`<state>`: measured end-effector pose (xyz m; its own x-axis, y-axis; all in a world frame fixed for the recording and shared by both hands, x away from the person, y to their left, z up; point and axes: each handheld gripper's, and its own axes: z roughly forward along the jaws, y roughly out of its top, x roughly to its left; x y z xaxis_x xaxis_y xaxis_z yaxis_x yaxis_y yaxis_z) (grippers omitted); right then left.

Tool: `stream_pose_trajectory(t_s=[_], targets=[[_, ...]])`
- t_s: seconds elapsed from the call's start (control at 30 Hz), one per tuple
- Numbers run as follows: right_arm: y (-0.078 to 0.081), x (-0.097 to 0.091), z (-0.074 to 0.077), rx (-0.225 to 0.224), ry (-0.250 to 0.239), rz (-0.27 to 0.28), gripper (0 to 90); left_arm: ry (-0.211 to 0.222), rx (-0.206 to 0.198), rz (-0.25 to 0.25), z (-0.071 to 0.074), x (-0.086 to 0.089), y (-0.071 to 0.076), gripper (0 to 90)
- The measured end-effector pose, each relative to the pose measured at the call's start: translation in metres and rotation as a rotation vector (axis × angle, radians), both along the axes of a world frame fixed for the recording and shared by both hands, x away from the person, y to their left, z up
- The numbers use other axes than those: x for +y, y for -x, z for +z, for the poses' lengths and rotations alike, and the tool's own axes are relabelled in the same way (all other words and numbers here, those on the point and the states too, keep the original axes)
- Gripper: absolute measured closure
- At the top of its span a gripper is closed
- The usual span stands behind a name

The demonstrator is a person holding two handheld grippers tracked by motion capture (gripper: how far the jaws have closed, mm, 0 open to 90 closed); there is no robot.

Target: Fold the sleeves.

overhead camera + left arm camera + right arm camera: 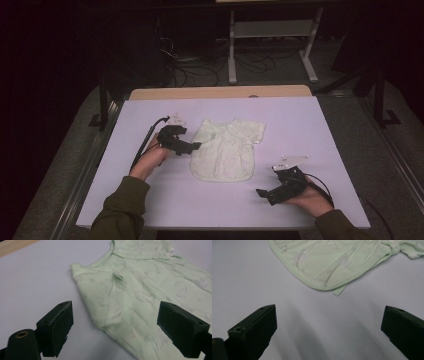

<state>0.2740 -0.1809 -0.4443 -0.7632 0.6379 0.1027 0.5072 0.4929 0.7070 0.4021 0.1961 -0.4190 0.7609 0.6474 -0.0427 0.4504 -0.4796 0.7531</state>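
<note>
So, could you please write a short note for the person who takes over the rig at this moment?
Left tool: open, empty, at the left edge of the shirt, over its folded-in sleeve.
Right tool: open, empty, on the white table, short of the shirt's bottom hem.
Pale green baby shirt: lies flat mid-table, neck away from the person, one sleeve folded in, the other sleeve spread out.
Done: that one sleeve fold, as it looks.
Left: probably the other sleeve and the body fold.
</note>
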Motion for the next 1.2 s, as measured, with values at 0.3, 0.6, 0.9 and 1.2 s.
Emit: stream_pose_trajectory(t_s=[0.3,0.6,0.9,1.2], targets=[[0.0,0.0,0.0,0.0,0.0,-0.001,0.0,0.02,-0.006,0.026,0.001,0.016,0.013,13.4],[0.0,0.0,0.0,-0.002,0.001,-0.001,0.0,0.015,-0.014,0.036,-0.002,0.026,0.027,13.5],[0.0,0.0,0.001,-0.002,0.0,-0.003,0.0,0.008,-0.02,0.04,-0.006,0.033,0.044,13.6],[0.0,-0.001,0.001,-0.005,0.0,-0.004,0.0,0.031,-0.017,0.056,-0.01,0.044,0.068,13.7]])
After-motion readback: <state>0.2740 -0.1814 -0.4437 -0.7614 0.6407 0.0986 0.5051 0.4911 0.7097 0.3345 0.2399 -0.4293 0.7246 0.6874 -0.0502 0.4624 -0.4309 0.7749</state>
